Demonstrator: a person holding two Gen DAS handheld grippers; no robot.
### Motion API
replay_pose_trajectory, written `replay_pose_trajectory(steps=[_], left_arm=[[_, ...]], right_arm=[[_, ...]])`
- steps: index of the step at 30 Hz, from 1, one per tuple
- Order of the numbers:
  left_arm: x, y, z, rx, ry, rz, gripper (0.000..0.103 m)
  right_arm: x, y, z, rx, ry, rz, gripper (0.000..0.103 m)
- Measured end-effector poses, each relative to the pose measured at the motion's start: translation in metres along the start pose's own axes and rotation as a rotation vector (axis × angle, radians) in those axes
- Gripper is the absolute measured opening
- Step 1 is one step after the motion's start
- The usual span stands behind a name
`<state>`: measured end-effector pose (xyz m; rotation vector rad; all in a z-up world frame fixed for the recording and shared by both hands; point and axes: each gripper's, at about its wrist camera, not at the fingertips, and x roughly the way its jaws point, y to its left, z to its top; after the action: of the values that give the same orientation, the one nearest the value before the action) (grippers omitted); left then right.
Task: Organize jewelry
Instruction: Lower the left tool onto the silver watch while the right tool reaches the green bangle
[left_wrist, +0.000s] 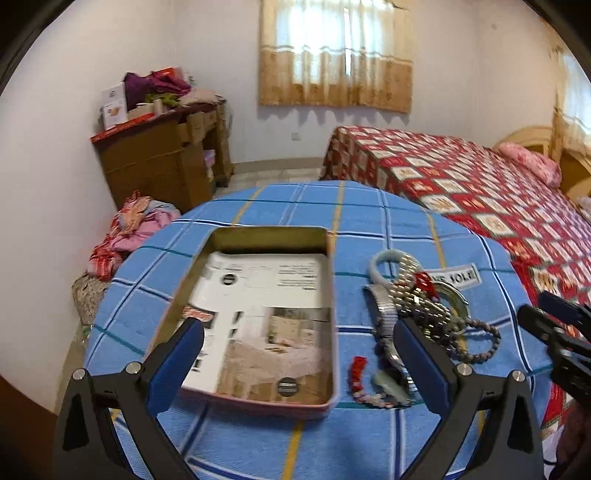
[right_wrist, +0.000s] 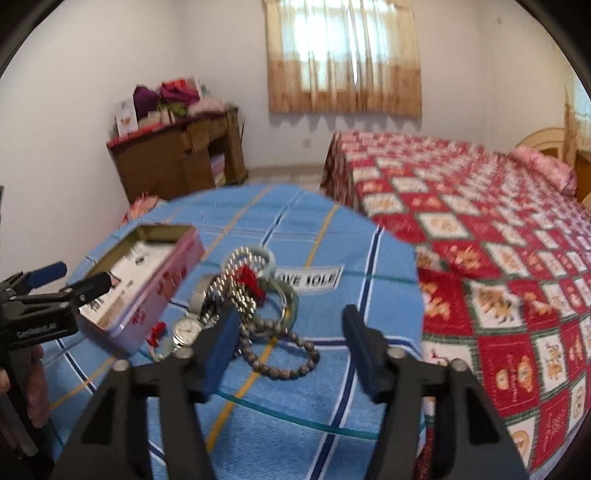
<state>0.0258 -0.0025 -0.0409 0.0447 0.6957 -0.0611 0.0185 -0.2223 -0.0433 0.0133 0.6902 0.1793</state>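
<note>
One tin (left_wrist: 258, 321), lengthwise away.

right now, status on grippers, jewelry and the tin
Left gripper open, empty, over tin. Right gripper open, empty, over bead bracelet. Jewelry pile on blue cloth beside tin, none boxed. Nothing in the way.

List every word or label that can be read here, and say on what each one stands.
"...VE SOLE", start hidden: white label on the blue cloth.
"GenRobot.AI", blurred: body of the left gripper.
Print on the paper in the tin: too small to read.
</note>
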Motion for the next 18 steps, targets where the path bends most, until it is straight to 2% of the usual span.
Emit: replay_pose_trajectory(steps=[2, 8, 10, 15, 18], left_arm=[[0.002, -0.008, 0.0, 0.022, -0.001, -0.013, 0.101], [0.015, -0.022, 0.005, 0.057, 0.016, -0.041, 0.095], [0.021, -0.024, 0.006, 0.054, 0.034, -0.061, 0.086], [0.04, -0.044, 0.009, 0.071, 0.09, -0.132, 0.062], [0.051, -0.051, 0.006, 0.07, 0.112, -0.15, 0.06]], right_arm=[[0.007, 0.0, 0.001, -0.013, 0.018, -0.002, 0.046], [0.032, 0.001, 0.006, -0.039, 0.081, 0.04, 0.037], [0.038, 0.002, 0.008, -0.043, 0.093, 0.056, 0.037], [0.052, 0.001, 0.011, -0.05, 0.119, 0.061, 0.028], [0.054, -0.004, 0.013, -0.031, 0.119, 0.064, 0.027]])
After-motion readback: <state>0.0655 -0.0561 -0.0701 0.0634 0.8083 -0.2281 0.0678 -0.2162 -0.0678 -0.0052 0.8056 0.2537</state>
